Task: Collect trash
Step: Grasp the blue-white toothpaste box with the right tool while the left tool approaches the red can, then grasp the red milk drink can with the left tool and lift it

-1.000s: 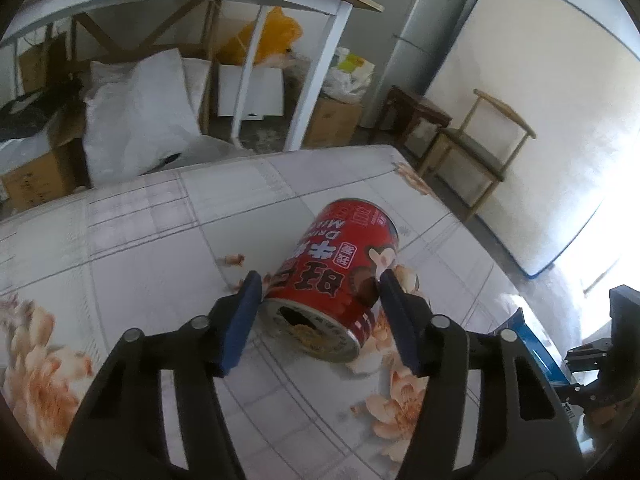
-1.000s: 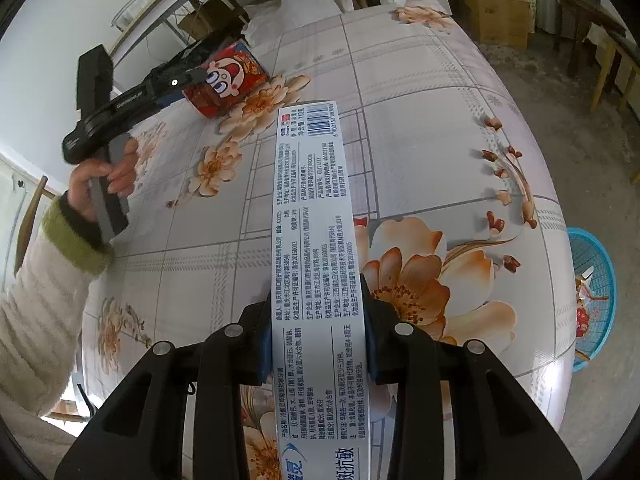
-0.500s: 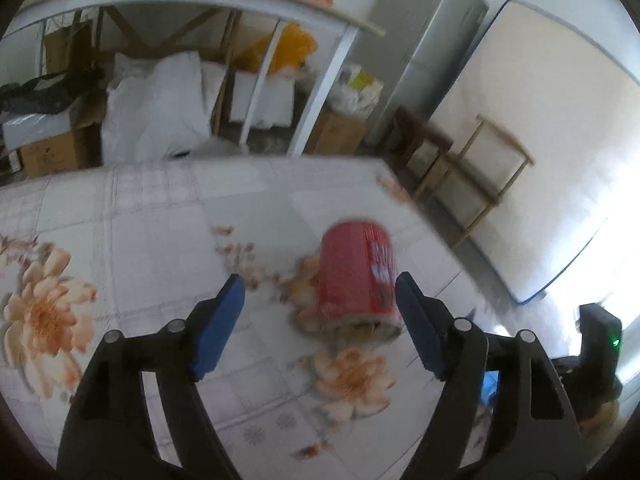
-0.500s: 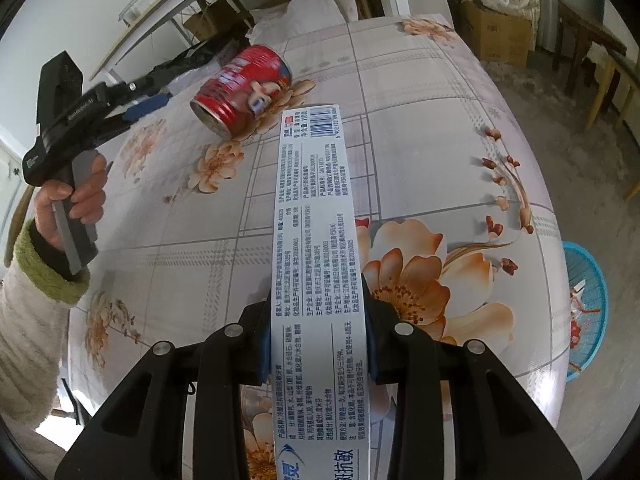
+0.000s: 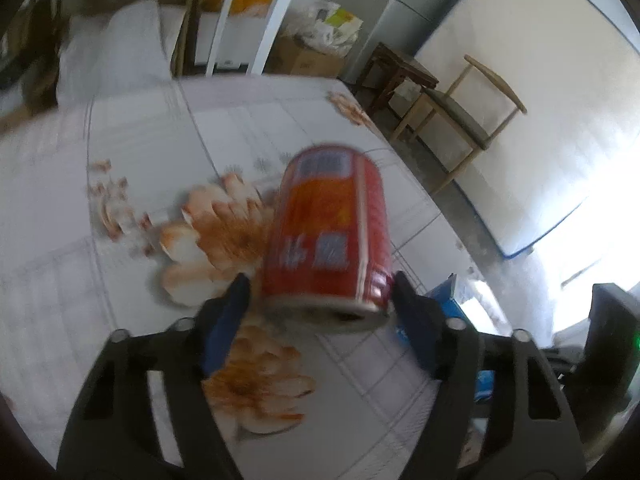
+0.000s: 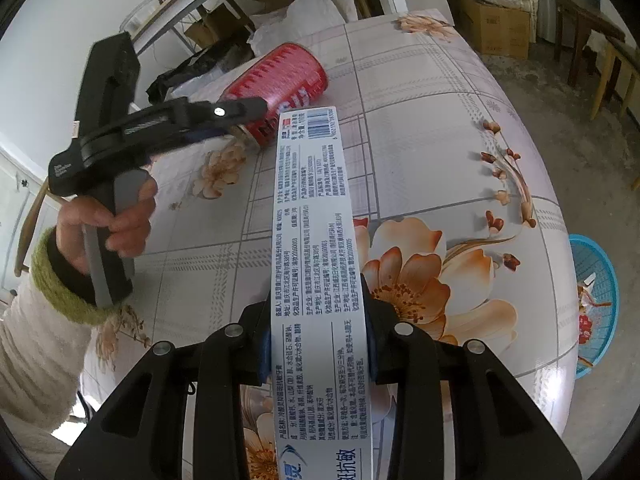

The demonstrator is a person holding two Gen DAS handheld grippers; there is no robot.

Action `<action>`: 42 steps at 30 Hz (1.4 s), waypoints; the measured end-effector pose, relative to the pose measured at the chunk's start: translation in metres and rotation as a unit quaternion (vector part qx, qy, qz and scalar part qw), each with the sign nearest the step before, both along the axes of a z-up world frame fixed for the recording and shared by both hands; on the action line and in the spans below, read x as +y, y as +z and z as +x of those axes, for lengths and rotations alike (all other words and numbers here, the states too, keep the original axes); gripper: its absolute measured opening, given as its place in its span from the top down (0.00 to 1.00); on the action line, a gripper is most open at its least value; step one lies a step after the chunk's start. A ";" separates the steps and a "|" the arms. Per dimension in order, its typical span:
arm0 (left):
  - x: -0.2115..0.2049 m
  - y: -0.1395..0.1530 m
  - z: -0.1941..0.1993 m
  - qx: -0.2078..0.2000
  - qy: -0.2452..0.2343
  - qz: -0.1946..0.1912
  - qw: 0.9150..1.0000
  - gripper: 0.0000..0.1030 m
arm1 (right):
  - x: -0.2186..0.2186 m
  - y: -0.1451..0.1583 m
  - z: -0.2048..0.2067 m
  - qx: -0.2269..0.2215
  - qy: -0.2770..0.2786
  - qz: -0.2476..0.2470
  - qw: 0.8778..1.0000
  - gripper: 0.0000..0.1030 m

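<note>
Two items of trash are in hand. At upper left of the right wrist view, the left gripper (image 6: 240, 118) brackets the red can (image 6: 280, 88), which lies on its side on the floral table (image 6: 440, 128). Its jaws have just been closing; contact is unclear through the blur. At lower centre, the right gripper (image 6: 318, 344) pinches the toothpaste box (image 6: 312, 240). At right edge stands the blue basket (image 6: 596, 304). Step: securing the can. Next: clamp fully, then lift.

Both grippers are black plastic with blue finger pads (image 6: 262, 350) and round silver screws (image 6: 233, 331). The left gripper (image 6: 240, 118) has a grey handle; its hand (image 6: 116, 226) wears a cream sleeve (image 6: 36, 344), green knitted cuff (image 6: 60, 284)
</note>
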State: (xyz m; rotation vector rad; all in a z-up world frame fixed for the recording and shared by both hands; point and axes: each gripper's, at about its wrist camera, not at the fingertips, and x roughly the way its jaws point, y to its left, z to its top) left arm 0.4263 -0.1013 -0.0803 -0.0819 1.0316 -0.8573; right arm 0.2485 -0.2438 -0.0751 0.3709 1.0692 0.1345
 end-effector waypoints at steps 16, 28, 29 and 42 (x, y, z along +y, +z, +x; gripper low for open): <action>0.045 0.027 -0.059 -0.009 0.077 0.029 0.997 0.41 | -0.009 -0.003 -0.010 -0.013 -0.010 0.019 1.000 0.68; 0.117 0.066 -0.193 -0.046 0.084 0.073 0.993 0.43 | 0.014 0.000 -0.025 0.000 -0.004 -0.009 1.000 0.68; 0.118 0.064 -0.202 -0.051 0.087 0.075 0.992 0.43 | 0.016 0.000 -0.028 0.000 -0.003 -0.011 1.000 0.68; 0.119 0.060 -0.260 -0.141 0.107 0.045 0.983 0.44 | 0.022 0.002 -0.058 0.001 -0.005 -0.028 1.000 0.68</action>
